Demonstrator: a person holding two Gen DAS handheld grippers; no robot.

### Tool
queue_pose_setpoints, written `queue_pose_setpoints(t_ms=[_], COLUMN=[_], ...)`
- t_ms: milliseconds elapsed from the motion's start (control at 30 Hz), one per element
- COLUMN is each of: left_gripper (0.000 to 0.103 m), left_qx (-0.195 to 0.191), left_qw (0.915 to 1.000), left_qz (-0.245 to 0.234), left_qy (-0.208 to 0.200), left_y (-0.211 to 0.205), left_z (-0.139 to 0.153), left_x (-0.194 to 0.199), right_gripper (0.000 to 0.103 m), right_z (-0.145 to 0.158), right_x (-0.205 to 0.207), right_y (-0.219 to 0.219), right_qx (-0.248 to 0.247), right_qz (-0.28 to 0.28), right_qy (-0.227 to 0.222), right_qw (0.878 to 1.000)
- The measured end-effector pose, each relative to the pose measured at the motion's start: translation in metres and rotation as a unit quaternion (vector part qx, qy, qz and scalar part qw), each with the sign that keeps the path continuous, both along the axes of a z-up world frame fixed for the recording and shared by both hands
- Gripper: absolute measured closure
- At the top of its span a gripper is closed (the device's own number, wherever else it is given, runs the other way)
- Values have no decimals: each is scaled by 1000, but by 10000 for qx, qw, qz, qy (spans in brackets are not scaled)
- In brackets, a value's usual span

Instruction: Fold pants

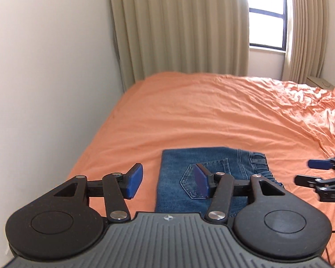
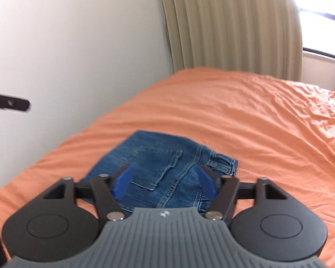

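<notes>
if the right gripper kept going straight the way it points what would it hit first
Most likely the folded jeans: the right gripper, jaws open, points down at their back-pocket area on the orange bedsheet. How far above them it hangs is unclear.

Blue denim pants (image 1: pixel 212 178), folded compact, back pocket up, flat on bed

Wall (image 1: pixel 44 89) blocks left of bed (image 1: pixel 201 111); curtain (image 1: pixel 178 26) behind; rumpled sheet (image 1: pixel 319 102) right.
</notes>
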State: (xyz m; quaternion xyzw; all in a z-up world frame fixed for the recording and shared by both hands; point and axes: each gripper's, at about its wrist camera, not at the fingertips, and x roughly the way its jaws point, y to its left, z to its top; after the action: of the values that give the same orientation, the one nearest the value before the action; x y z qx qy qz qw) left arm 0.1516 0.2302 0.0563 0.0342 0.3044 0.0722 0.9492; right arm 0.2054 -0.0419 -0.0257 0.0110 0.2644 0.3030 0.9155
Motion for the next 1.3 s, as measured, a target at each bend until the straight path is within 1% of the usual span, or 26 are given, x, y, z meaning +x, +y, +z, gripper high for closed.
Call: queue_pose_setpoints(t_ms=[33,67,100,200,267,333,400,533,667,767,867,933,1300], left_gripper=[41,38,28,13,11,8,7,7,7,7,7,7,7], left_qx=[59,87,100,37,59,215,269,40,-271,-308,-116,-55,-92], left_qw=[9998,9994,9989,9969,9954,9946,9954,9980,9977,9969,9972,9973,9979], left_qz=[13,45,102,194,340,469,563,462,618,694,703,685,609], left_qy=[-173,-327,-450,-760,-890,-900,-731,-430,-73,180,215,243,195], left_y=[-7,-14,-20,-38,-50,-63,-74,-85,-86,-88,-94,-97,-106], left_z=[0,0,-1,-6,-13,-24,-37,-62,-83,-93,-98,-99,-95], left_x=[-10,-18,-26,-48,-57,-62,-64,-70,-75,-77,-84,-88,-89], right_gripper=[28,26,23,22,22,22,22,22,22,22,22,22,22], right_z=[7,14,19,29,30,26,17,-9,-31,-41,-44,-43,-30], right_x=[-11,-23,-34,-67,-84,-99,-113,-124,-131,-132,-130,-128,-131], right_y=[-4,-8,-12,-23,-27,-29,-29,-24,-17,-14,-14,-14,-24], right_qx=[22,35,61,167,219,176,88,-113,-270,-251,-184,-232,-304], right_qz=[-32,-81,-112,-183,-247,-381,-490,-551,-599,-649,-706,-663,-730], right_qy=[-86,-163,-239,-392,-416,-426,-401,-137,9,71,99,91,-222], right_qw=[10000,9998,9996,9989,9986,9982,9980,9983,9978,9976,9973,9975,9966])
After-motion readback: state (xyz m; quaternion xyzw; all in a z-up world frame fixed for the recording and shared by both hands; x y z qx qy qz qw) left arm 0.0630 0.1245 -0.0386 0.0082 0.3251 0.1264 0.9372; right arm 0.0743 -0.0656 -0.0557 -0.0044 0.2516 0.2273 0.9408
